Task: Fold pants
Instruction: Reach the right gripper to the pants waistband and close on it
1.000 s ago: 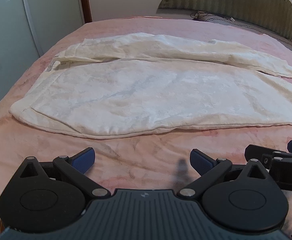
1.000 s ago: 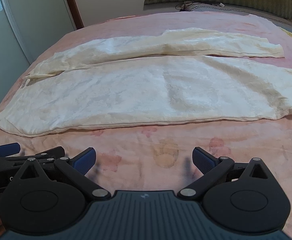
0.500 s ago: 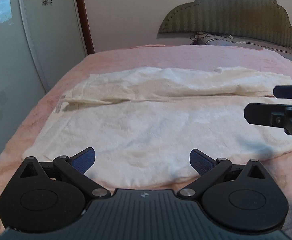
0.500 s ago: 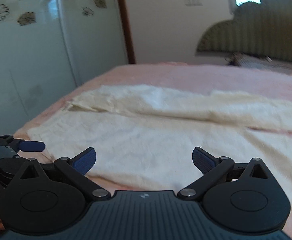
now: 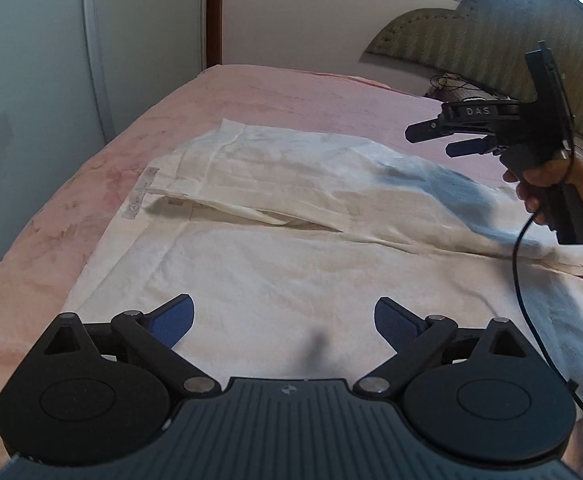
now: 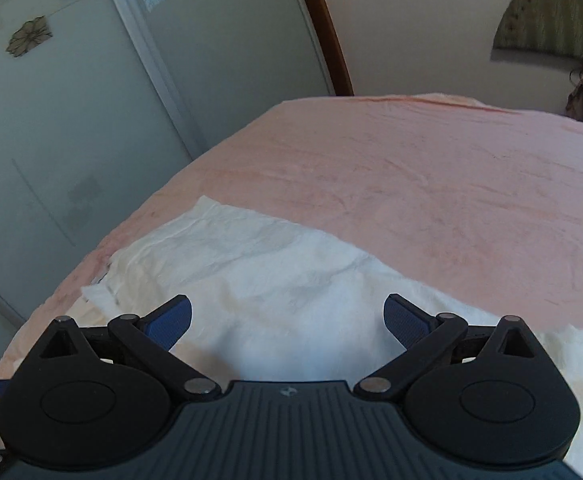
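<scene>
White pants [image 5: 283,240] lie spread flat on the pink bed [image 5: 291,92], waistband at the left, one leg beside the other. My left gripper [image 5: 283,320] is open and empty, low over the near leg by the waist. My right gripper [image 5: 435,140] shows in the left wrist view, held in a hand above the far leg, open and empty. In the right wrist view the right gripper [image 6: 287,320] hovers over the upper part of the pants [image 6: 275,280], with their far edge ahead.
Glass wardrobe doors [image 6: 71,120] run along the bed's left side. A green padded headboard [image 5: 491,36] stands at the far right. A black cable [image 5: 523,280] hangs from the right gripper over the pants. Bare pink bedding [image 6: 451,184] lies beyond the pants.
Both grippers have moved forward from the bed's near edge over the pants towards the waist. The right gripper has risen and crossed over the far leg. Both stay open.
</scene>
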`<control>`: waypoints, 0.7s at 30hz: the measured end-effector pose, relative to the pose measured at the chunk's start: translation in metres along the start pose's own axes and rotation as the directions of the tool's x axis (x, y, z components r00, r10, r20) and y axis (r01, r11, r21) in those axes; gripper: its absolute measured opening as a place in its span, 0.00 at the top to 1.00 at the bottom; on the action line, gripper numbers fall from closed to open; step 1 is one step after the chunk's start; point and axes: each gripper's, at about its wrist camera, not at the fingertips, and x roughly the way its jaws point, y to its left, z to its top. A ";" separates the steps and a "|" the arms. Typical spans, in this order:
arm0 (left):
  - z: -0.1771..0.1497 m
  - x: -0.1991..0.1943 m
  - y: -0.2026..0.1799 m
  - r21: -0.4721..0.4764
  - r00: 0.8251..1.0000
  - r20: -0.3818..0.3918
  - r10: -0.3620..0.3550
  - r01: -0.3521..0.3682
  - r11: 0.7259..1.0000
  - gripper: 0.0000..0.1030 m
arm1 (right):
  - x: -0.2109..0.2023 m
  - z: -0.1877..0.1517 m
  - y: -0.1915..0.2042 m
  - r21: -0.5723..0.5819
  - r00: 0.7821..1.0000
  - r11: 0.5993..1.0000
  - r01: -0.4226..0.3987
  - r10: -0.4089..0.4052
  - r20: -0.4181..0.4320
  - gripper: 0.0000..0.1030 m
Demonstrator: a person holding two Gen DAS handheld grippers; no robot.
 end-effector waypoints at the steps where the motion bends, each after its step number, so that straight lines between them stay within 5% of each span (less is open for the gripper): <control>1: 0.003 0.004 0.003 -0.002 1.000 -0.006 0.011 -0.011 1.000 0.04 | 0.014 0.008 -0.004 -0.007 1.000 1.000 0.021 -0.021 -0.010 0.00; 6: 0.015 0.022 0.010 0.007 0.997 -0.014 0.070 -0.070 0.998 0.04 | 0.077 0.031 -0.020 -0.064 0.995 0.998 0.020 -0.026 -0.091 0.03; 10: 0.026 0.036 0.011 0.024 0.997 -0.025 0.077 -0.077 0.997 0.04 | 0.101 0.032 -0.011 -0.179 0.991 0.984 -0.005 -0.019 -0.132 0.32; 11: 0.029 0.040 0.012 0.024 0.996 -0.028 0.079 -0.078 0.997 0.04 | 0.101 0.031 -0.006 -0.208 0.991 0.978 -0.024 -0.005 -0.137 0.50; 14: 0.042 0.049 0.018 -0.025 0.997 -0.031 0.073 -0.073 0.997 0.04 | 0.092 0.023 0.011 -0.290 0.995 0.957 -0.010 -0.020 -0.101 0.79; 18: 0.059 0.051 0.035 -0.159 0.999 -0.006 0.041 -0.042 0.986 0.04 | 0.066 -0.002 0.059 -0.536 0.995 0.839 0.095 -0.086 0.042 0.86; 21: 0.066 0.041 0.054 -0.291 0.999 0.046 -0.024 0.036 0.956 0.04 | 0.038 -0.037 0.104 -0.728 0.982 0.659 0.190 -0.109 0.157 0.88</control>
